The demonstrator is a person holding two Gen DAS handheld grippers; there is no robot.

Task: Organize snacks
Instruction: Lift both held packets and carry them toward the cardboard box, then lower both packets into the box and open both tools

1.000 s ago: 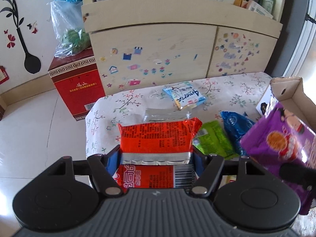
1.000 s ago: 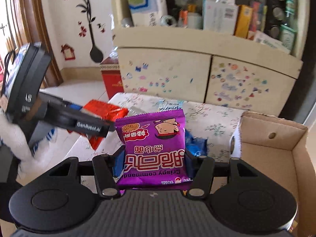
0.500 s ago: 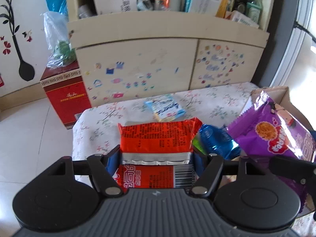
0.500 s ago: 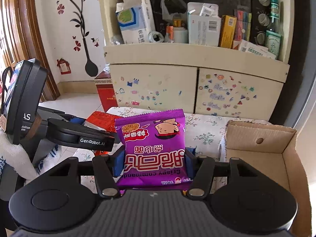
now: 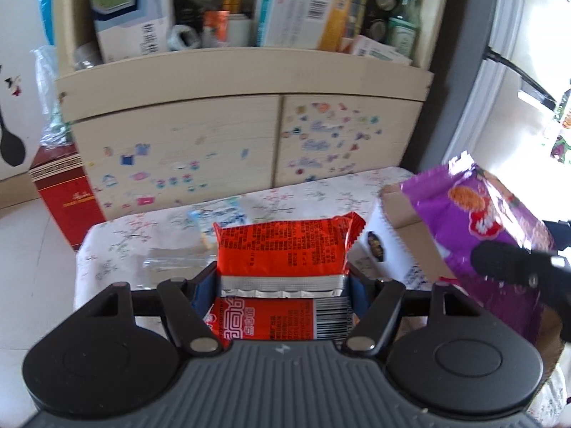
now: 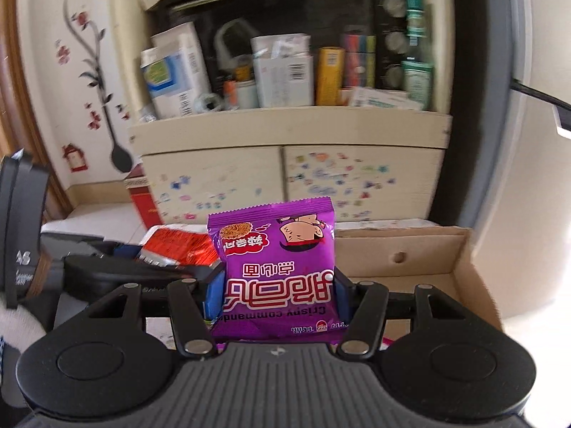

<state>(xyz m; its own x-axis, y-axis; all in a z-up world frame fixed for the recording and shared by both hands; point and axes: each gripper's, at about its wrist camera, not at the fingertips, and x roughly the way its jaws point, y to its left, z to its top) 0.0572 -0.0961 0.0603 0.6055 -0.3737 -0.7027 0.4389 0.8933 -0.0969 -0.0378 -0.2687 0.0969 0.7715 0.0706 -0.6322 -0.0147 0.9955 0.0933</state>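
Carrying two packs to the cardboard box (image 6: 424, 249), mid-transfer. My left tongs (image 5: 283, 285) are clamped on the red snack pack (image 5: 285, 251), held up over the near part of the floral bench (image 5: 117, 249). My right tongs (image 6: 278, 294) grip the purple snack pack (image 6: 274, 249), which sits upright between the pads, box just beyond and to the right. Next, I reckon: bring each pack over the box opening, lower, release. Blue-white packet (image 5: 217, 215) lies on the bench farther off.

A cardboard box (image 6: 421, 260) is sitting on the tabletop's (image 5: 117, 246) right end, with a cabinet (image 5: 228, 139) standing behind.
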